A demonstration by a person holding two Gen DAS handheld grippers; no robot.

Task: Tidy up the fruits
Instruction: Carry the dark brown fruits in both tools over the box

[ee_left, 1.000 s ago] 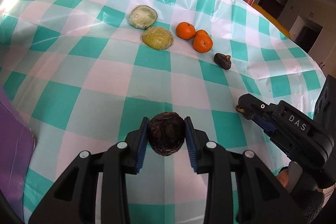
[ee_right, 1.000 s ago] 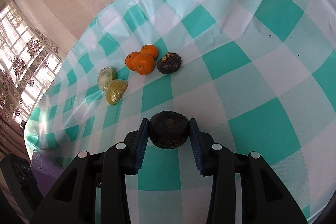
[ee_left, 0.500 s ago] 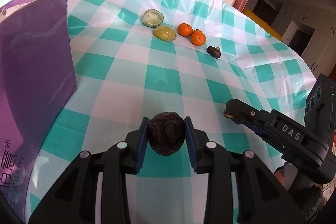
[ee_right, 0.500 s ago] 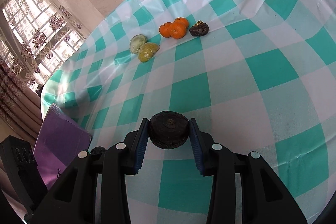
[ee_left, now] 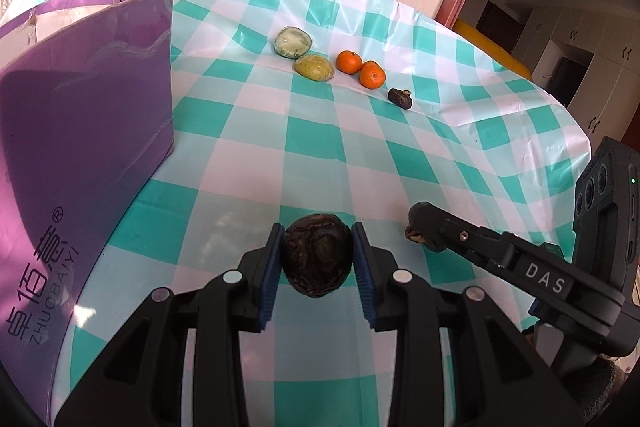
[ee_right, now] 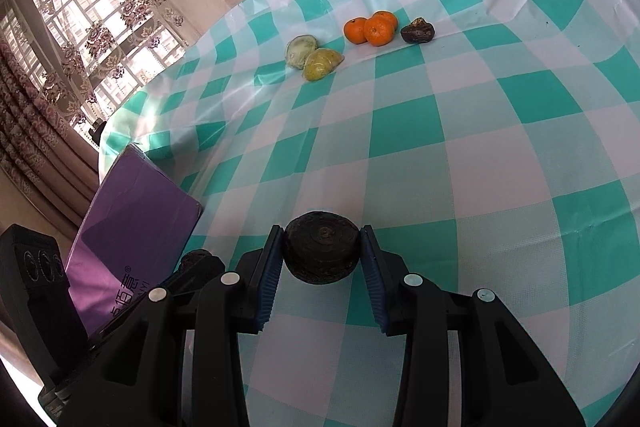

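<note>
My left gripper (ee_left: 318, 259) is shut on a dark wrinkled fruit (ee_left: 318, 259), held above the near side of the checked tablecloth (ee_left: 360, 147). My right gripper (ee_right: 322, 253) is shut on a similar dark round fruit (ee_right: 322, 253); it also shows at the right of the left wrist view (ee_left: 424, 231). Far across the table lie two green-yellow fruits (ee_left: 293, 42) (ee_left: 314, 67), oranges (ee_left: 349, 62) (ee_left: 372, 75) and one dark fruit (ee_left: 401, 98). The same row shows in the right wrist view: green fruits (ee_right: 316, 61), oranges (ee_right: 372, 29), dark fruit (ee_right: 418, 31).
A purple cardboard box (ee_left: 80, 115) stands at the left edge of the table, also in the right wrist view (ee_right: 132, 211). A window with curtains (ee_right: 80, 35) lies beyond the table. A doorway and cabinets (ee_left: 560, 39) are at the far right.
Both grippers have pulled back from the row of fruit, each still holding its dark fruit. The fruits now look smaller and farther, and the purple box has come into view.
</note>
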